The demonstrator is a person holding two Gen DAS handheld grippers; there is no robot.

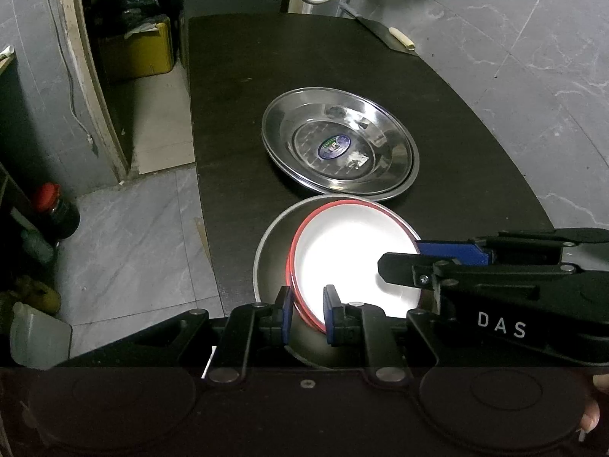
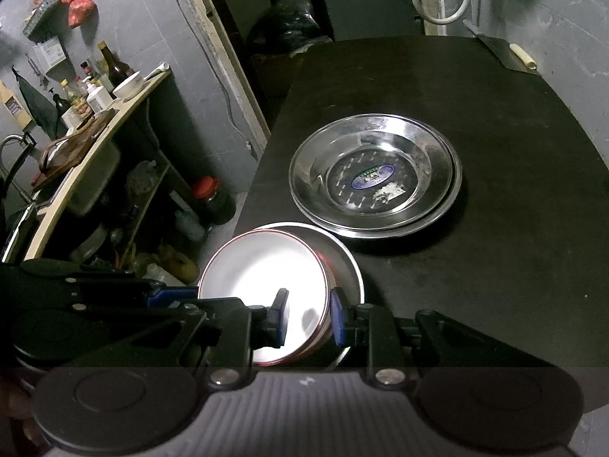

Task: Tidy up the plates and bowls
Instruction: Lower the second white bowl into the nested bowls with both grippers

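A white bowl with a red rim (image 1: 350, 255) (image 2: 262, 278) sits inside a steel bowl (image 1: 272, 262) (image 2: 348, 262) at the near edge of the dark table. My left gripper (image 1: 308, 314) straddles the red rim on its left side, jaws a little apart. My right gripper (image 2: 308, 314) straddles the rim on its right side; it also shows in the left wrist view (image 1: 418, 266). Whether either one clamps the rim I cannot tell. Stacked steel plates (image 1: 338, 141) (image 2: 375, 179) lie further back on the table.
The dark table (image 1: 243, 114) (image 2: 514, 266) drops off to a tiled floor on the left. A cleaver (image 1: 384, 34) (image 2: 506, 53) lies at the far right corner. A shelf with bottles (image 2: 87, 91) and a red-capped jar (image 2: 211, 198) stand at left.
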